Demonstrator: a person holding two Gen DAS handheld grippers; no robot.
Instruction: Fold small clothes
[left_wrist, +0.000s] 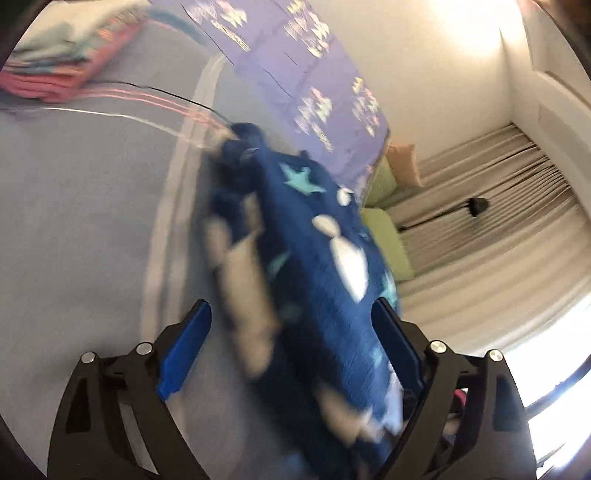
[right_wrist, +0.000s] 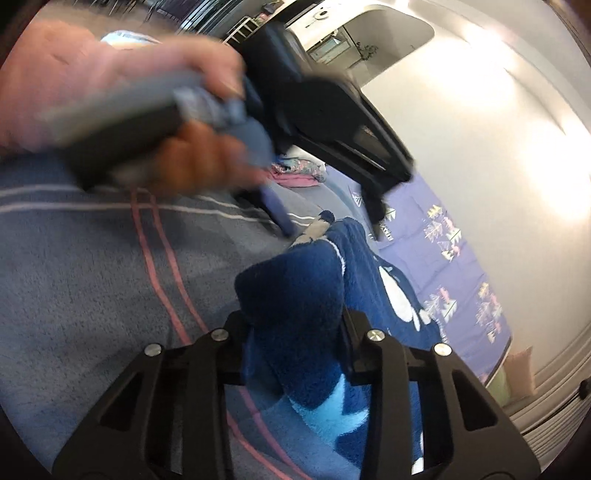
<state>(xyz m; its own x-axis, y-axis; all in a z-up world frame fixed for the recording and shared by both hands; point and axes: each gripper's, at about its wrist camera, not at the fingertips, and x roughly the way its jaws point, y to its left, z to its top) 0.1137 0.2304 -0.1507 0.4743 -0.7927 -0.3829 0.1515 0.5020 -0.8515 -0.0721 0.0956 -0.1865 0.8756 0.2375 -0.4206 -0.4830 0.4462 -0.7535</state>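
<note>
Big grey blanket (right_wrist: 92, 280) with pink stripes spread wide, and on it lies the blue fleece garment (left_wrist: 317, 266), stars and white patches up, just beside a purple patterned sheet (left_wrist: 306, 74). The right gripper (right_wrist: 295, 332) is pinching a bunched fold of that fleece, fingers clenched on it. The left gripper (left_wrist: 291, 332) stands wide, fingers released, the garment running between them untouched. The risk, as I judge it: with one side let go, a tug from the right could drag the whole piece across the blanket and crumple the fold; the thick pile could also slip out of a shallow pinch. A folded stack (left_wrist: 55, 70) sits well apart. Hard to read: heavy blur over the fleece, the right fingertips buried in fabric, and the person's hand (right_wrist: 110, 85) only a smear
</note>
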